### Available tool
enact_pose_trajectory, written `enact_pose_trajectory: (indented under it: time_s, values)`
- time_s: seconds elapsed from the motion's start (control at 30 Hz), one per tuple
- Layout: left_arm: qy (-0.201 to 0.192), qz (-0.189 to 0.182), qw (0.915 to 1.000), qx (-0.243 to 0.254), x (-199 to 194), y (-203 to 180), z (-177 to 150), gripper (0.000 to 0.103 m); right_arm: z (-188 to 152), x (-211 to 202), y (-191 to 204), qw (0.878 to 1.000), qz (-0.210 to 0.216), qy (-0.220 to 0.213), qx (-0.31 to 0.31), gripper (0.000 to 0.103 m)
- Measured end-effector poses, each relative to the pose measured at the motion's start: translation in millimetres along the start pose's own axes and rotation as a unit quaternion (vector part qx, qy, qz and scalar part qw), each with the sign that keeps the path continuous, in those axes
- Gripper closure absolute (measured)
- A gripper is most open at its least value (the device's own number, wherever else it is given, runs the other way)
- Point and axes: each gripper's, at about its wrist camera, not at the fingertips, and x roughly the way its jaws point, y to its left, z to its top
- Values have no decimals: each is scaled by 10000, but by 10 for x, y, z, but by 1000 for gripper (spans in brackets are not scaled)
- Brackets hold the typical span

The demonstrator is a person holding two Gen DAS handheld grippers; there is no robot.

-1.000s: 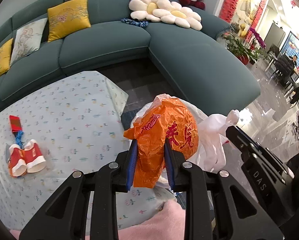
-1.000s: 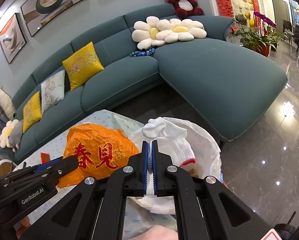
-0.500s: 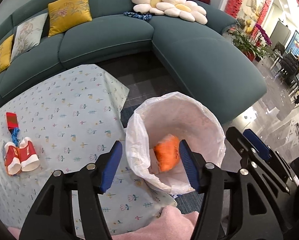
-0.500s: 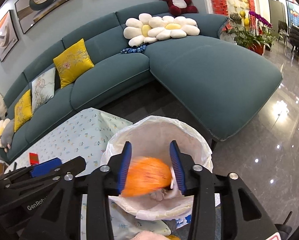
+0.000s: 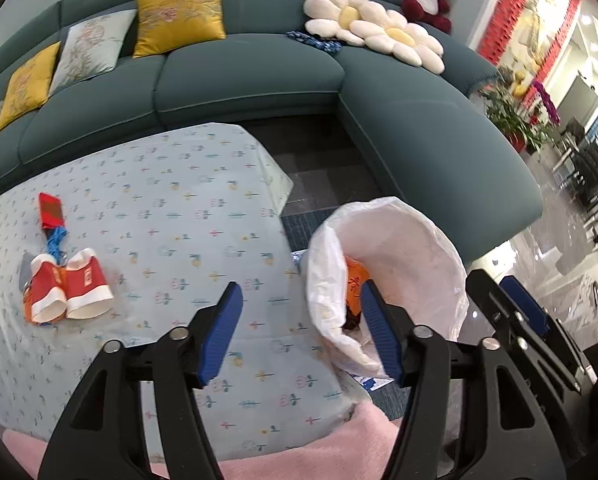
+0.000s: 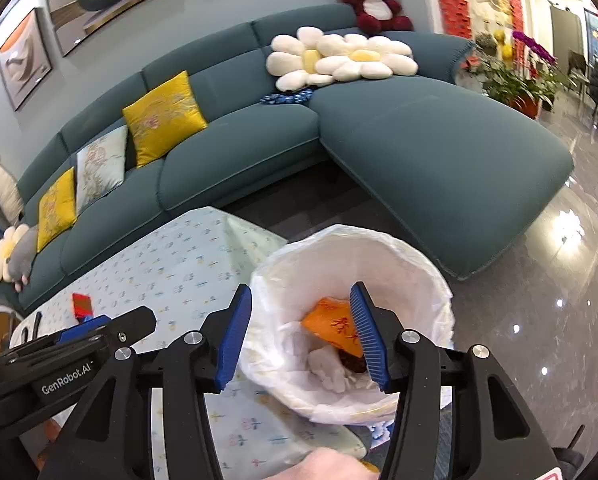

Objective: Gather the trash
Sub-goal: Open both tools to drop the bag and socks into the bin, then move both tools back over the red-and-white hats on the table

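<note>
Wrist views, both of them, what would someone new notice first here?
Probably the white bin bag standing open beside the table, with an orange wrapper lying inside. Both claws, left and right, hang near it with jaws opening and nothing between them. Next, two red paper cups lying on the floral cloth at the table's left, before a teal sofa.

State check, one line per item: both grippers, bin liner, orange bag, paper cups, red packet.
left gripper: jaws opening, nothing between the pads
right gripper: jaws opening, nothing gripped
bin liner: mouth open, beside the table
orange bag: inside the liner, released
paper cups: two, on their sides on the tablecloth, not collected
red packet: flat on the tablecloth, not collected
</note>
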Motion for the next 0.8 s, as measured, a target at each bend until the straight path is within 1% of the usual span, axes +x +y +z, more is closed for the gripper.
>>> enact_pose_trajectory:
  time_s: [0.17, 0.27, 0.37, 0.63, 0.8]
  values:
    - [-153, 60, 9997, -202, -188, 276, -14, 40, -47, -56, 315, 9996, 99, 31, -280, 53]
    - [-219, 126, 9991, -328, -270, 456, -29, 40, -50, -110, 460, 9993, 181, 7, -323, 52]
    - [-238, 202, 9983, -496, -329, 684, -68, 40, -63, -160, 611, 9990, 240, -15, -388, 49]
    - [-237, 319, 9942, -995, -439, 1314, -198, 40, -190, -175, 1139, 9962, 403, 78, -764, 49]
    - [-225, 524, 9915, -1166, -481, 1704, -337, 40, -327, -155, 1500, 9934, 522, 175, -1005, 47]
